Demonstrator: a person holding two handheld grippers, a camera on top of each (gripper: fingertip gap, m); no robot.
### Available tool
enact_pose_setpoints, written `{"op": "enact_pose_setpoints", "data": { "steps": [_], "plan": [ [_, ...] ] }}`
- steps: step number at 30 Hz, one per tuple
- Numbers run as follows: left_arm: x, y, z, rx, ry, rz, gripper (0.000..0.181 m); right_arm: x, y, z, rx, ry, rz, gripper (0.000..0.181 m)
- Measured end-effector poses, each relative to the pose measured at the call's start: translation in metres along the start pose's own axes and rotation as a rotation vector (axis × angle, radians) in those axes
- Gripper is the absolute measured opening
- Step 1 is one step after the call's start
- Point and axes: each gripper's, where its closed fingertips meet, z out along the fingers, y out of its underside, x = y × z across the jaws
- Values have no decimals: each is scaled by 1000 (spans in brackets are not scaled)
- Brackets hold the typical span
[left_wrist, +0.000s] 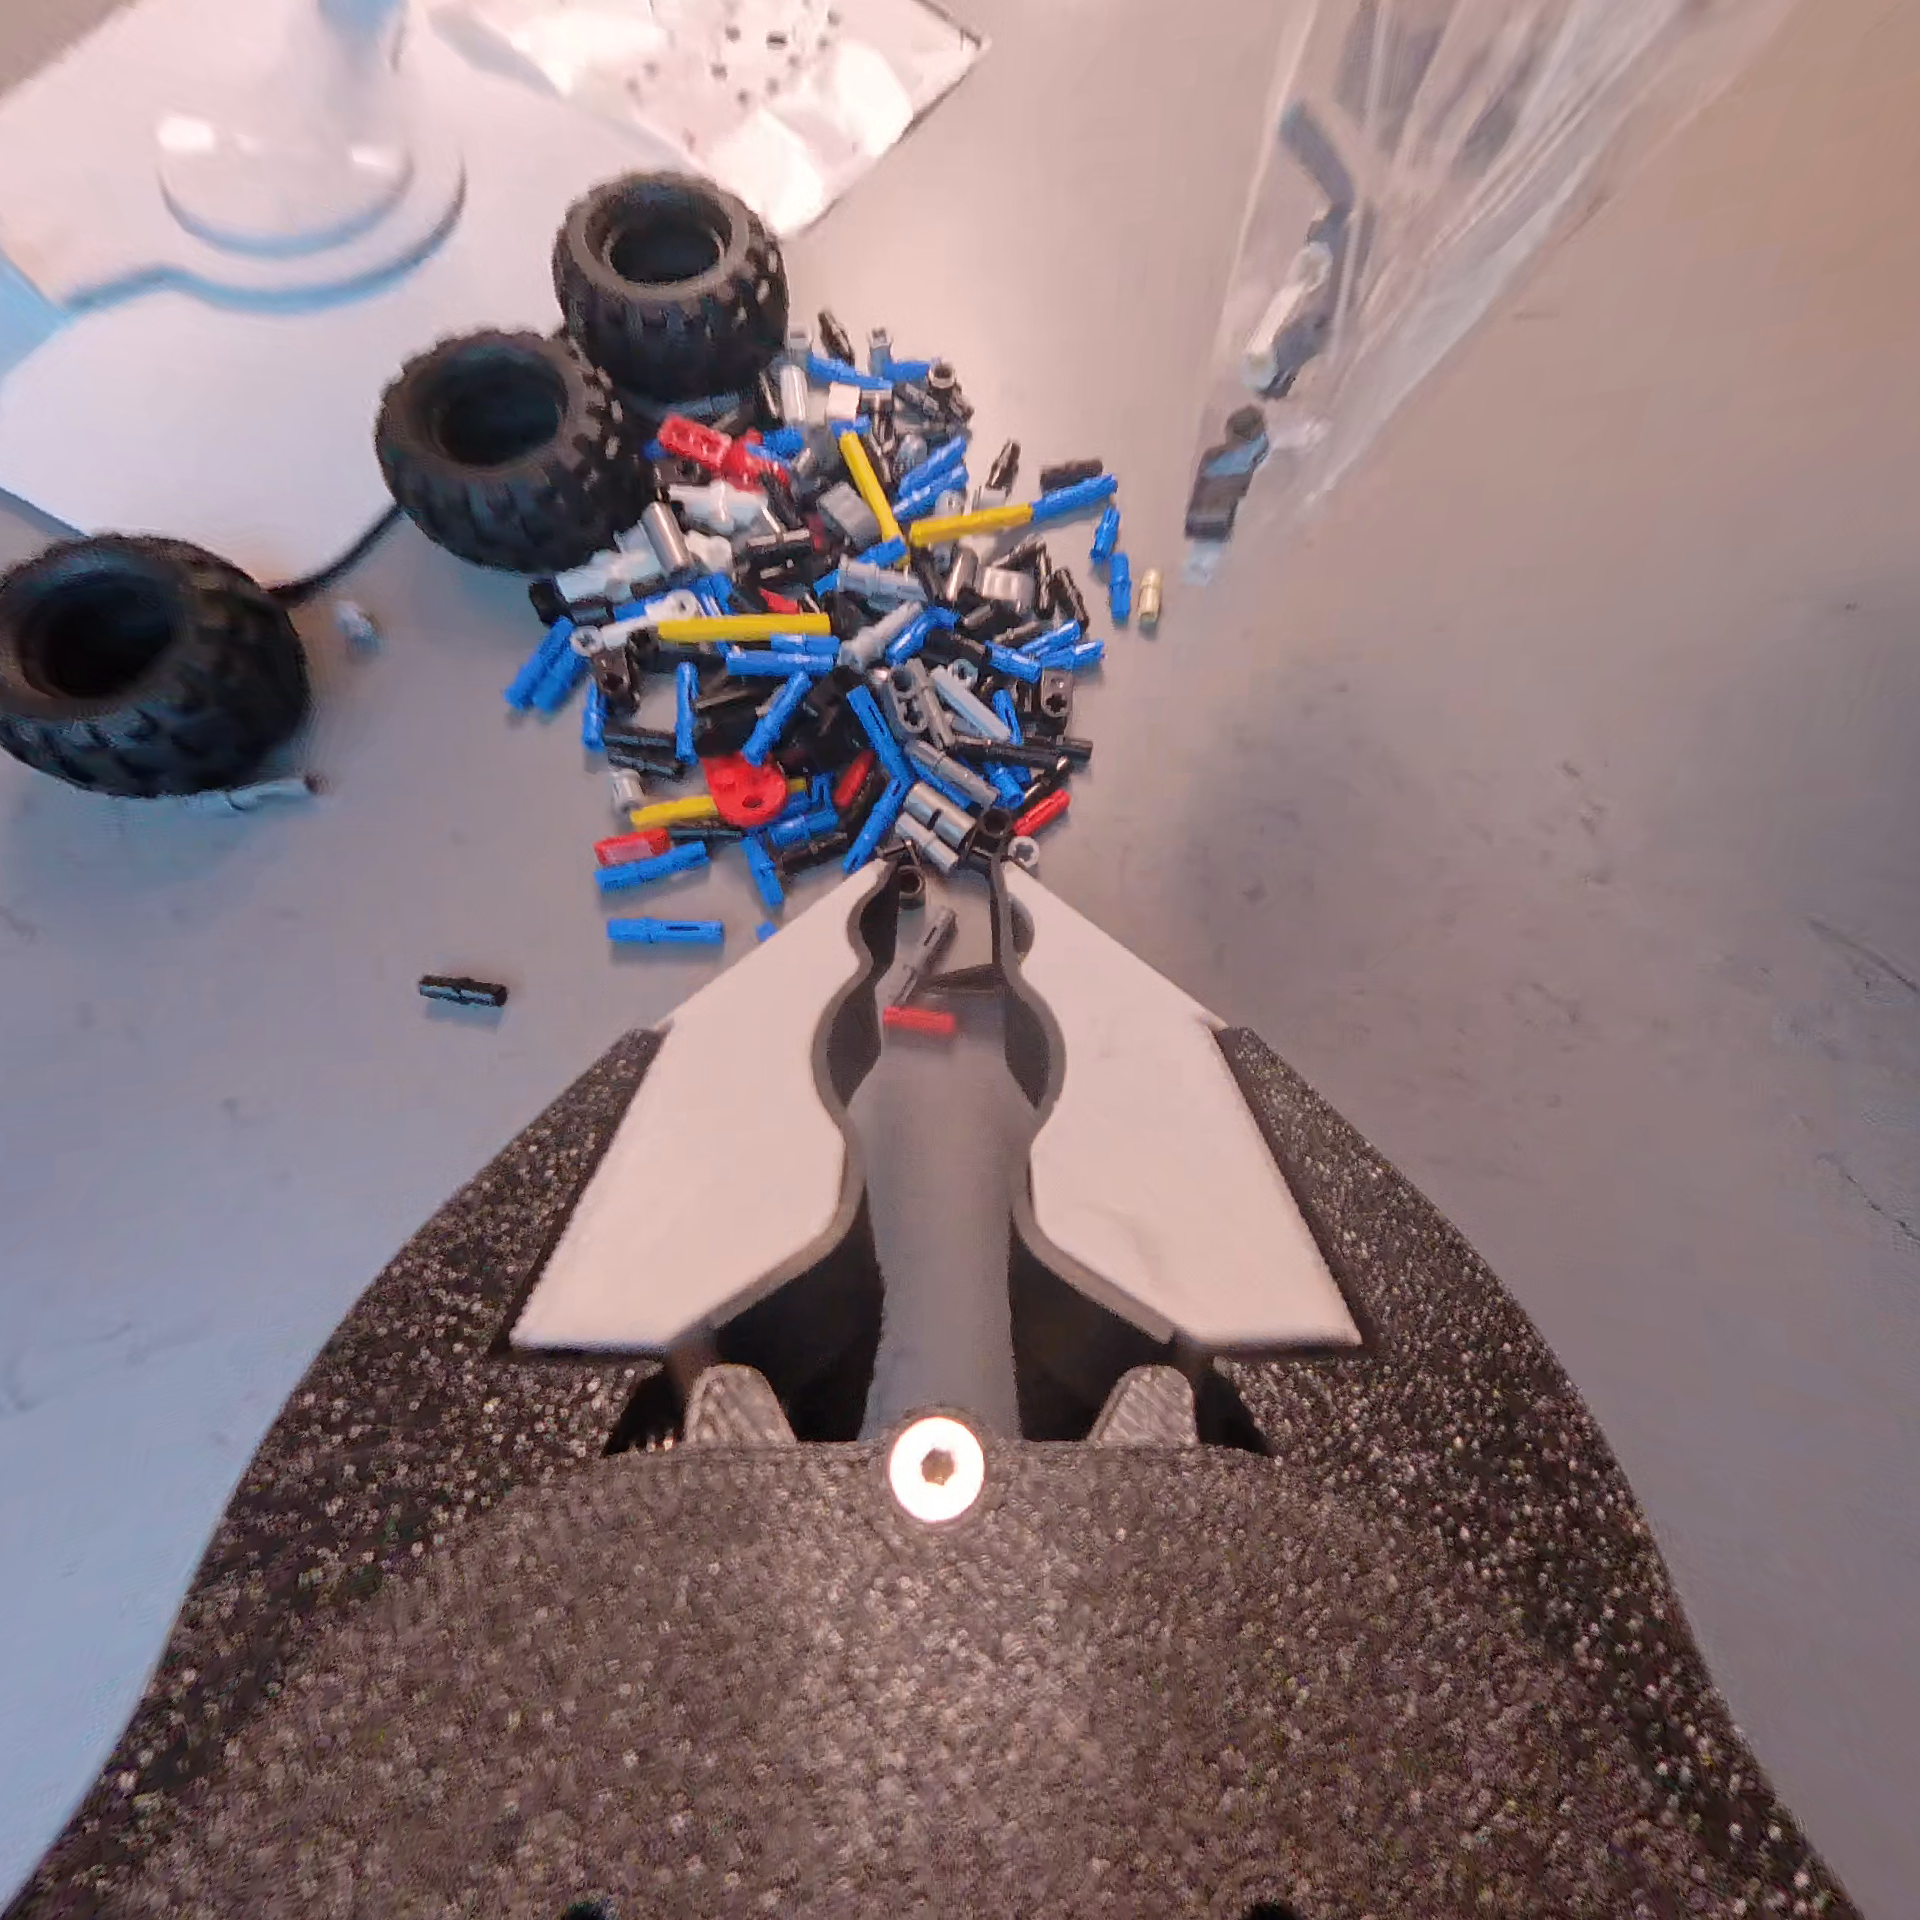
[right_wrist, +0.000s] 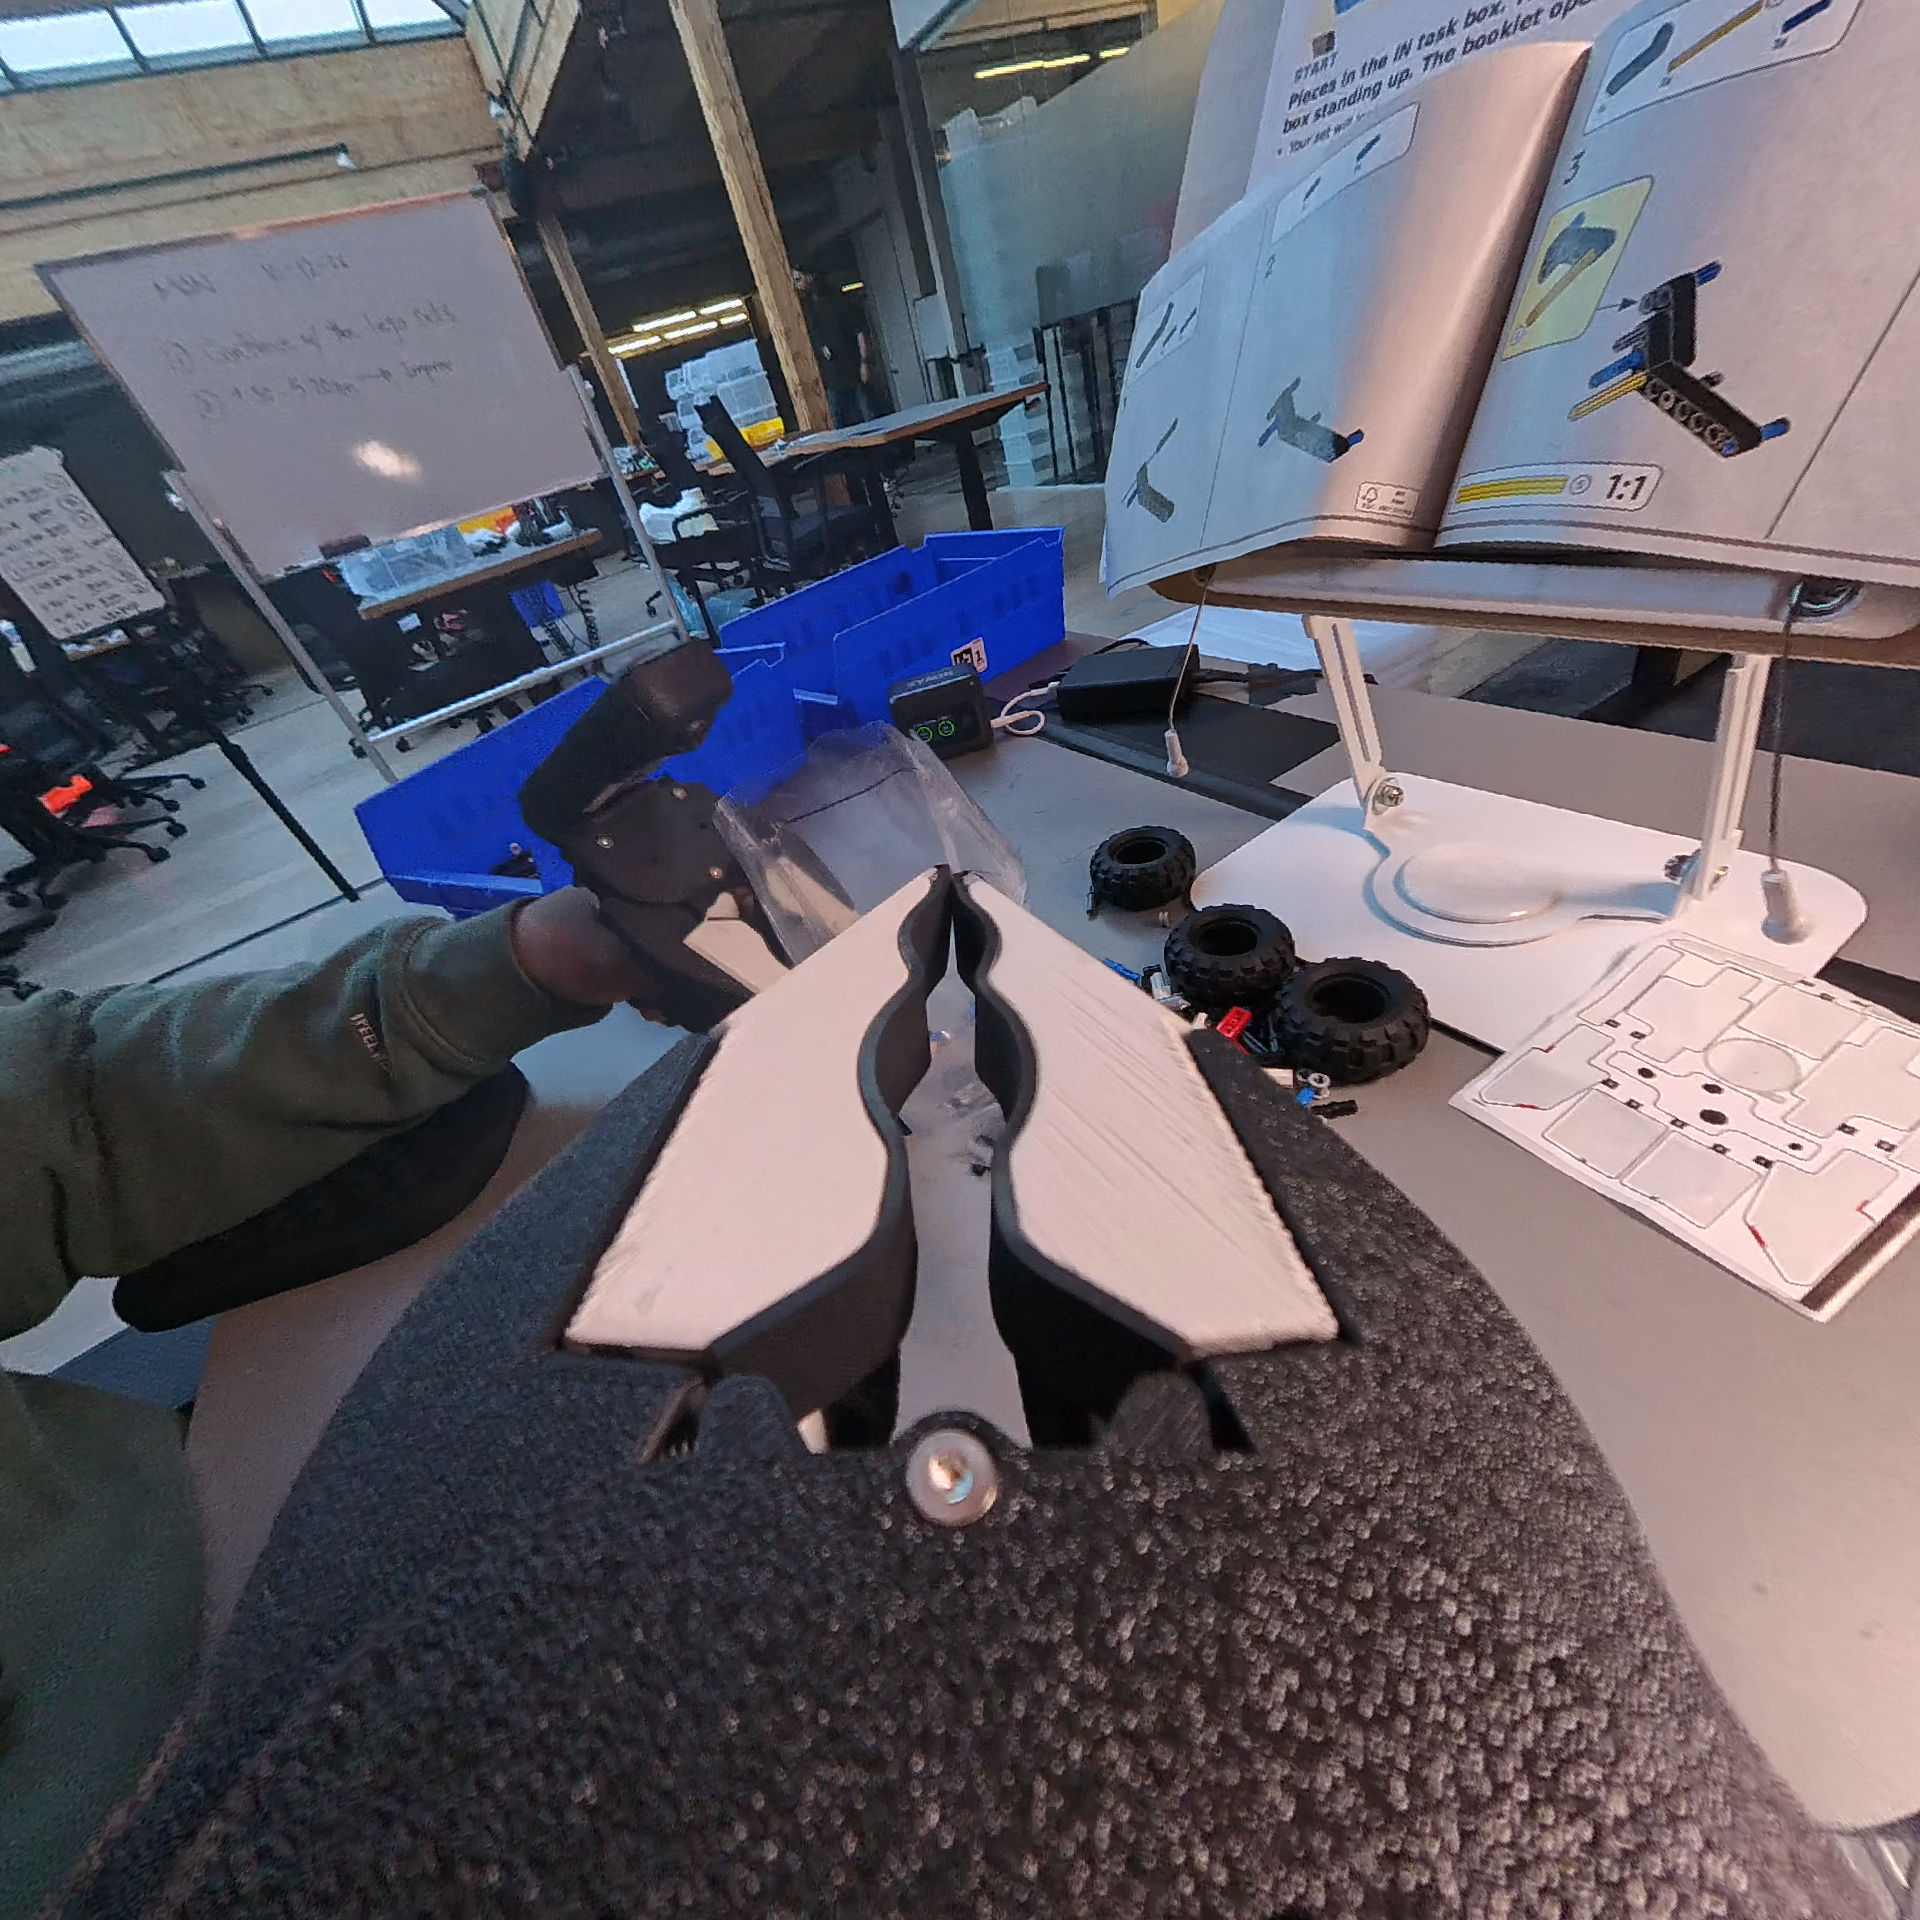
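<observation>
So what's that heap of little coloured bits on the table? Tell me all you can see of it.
The pile of small plastic pieces lies loose on the grey table: mostly blue and black pins, grey connectors, a few long yellow rods and some red parts, jumbled at all angles. Two of the black tyres butt against its far-left edge. The left gripper has its tips at the near edge, jaws apart, with stray pins lying between them.

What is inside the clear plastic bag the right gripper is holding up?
The clear plastic bag still holds a few dark grey and pale pieces, blurred. The right gripper pinches its edge; crinkled plastic hides any others.
</observation>
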Motion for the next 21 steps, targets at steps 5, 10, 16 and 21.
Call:
{"op": "enact_pose_setpoints", "data": {
  "steps": [5, 10, 16, 21],
  "plan": [
    [-8, 12, 16, -73, -42, -22, 15, 3, 0, -5, 5, 6, -4, 0],
    [-13, 12, 23, -80, -67, -18, 7, 2, 4, -3, -8, -4, -5, 0],
    [15, -73, -33, 308, 44, 8, 7, 4, 16, 2, -59, 14, -11, 0],
    [62, -132, -75, 442, 124, 108, 7, -5, 28, 13, -104, -5, -22, 0]
  ]
}}
